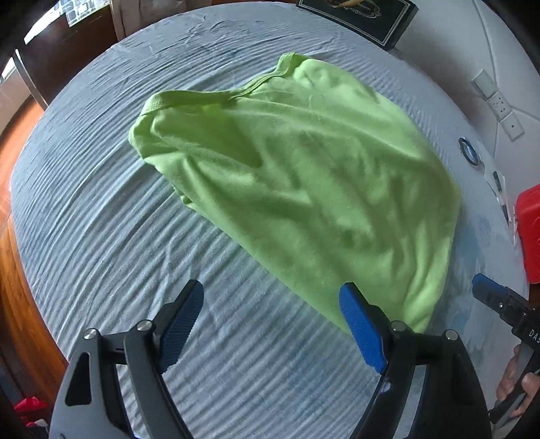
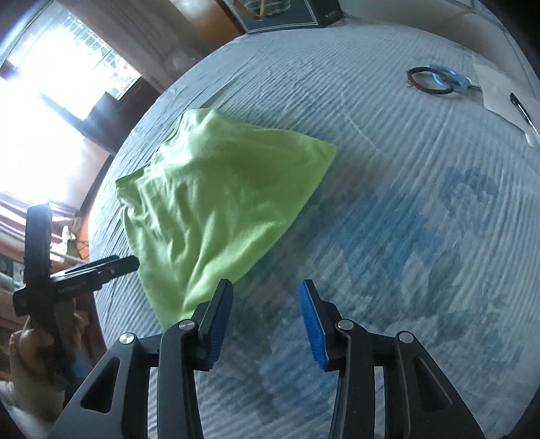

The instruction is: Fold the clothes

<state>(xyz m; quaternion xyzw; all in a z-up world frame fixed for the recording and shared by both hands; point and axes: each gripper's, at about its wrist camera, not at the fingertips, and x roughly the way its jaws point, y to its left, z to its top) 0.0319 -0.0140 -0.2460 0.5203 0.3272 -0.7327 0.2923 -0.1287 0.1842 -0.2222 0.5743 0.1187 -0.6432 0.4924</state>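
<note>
A lime-green shirt (image 1: 297,189) lies in a soft, rumpled heap on the bed (image 1: 101,216), folded over on itself into a rough wedge. Its knit looks thin and matte, creased in long shallow folds, with a ribbed collar band (image 1: 202,96) showing along the far edge at about 11 o'clock. The bedcover is pale grey-blue and ridged in fine crinkled stripes, with a faded blue block pattern (image 2: 438,209) toward the right side.

The left gripper (image 1: 271,307) hangs just above the cover at the near end of the shirt, its jaws spread wide and holding nothing; the pads are blue and finely ribbed on black metal arms, and the right pad (image 1: 361,327) overlaps the shirt's near hem. The right gripper (image 2: 266,300) also stands parted and empty, the shirt's near corner just beyond its left pad (image 2: 221,314).

At 1 o'clock from the right gripper lie a dark ring (image 2: 430,81) and blue-handled scissors (image 2: 449,77), well apart from the shirt. A black framed box (image 1: 357,17) rests at the bed's far edge, and a red box (image 1: 530,233) sits at 3 o'clock.
</note>
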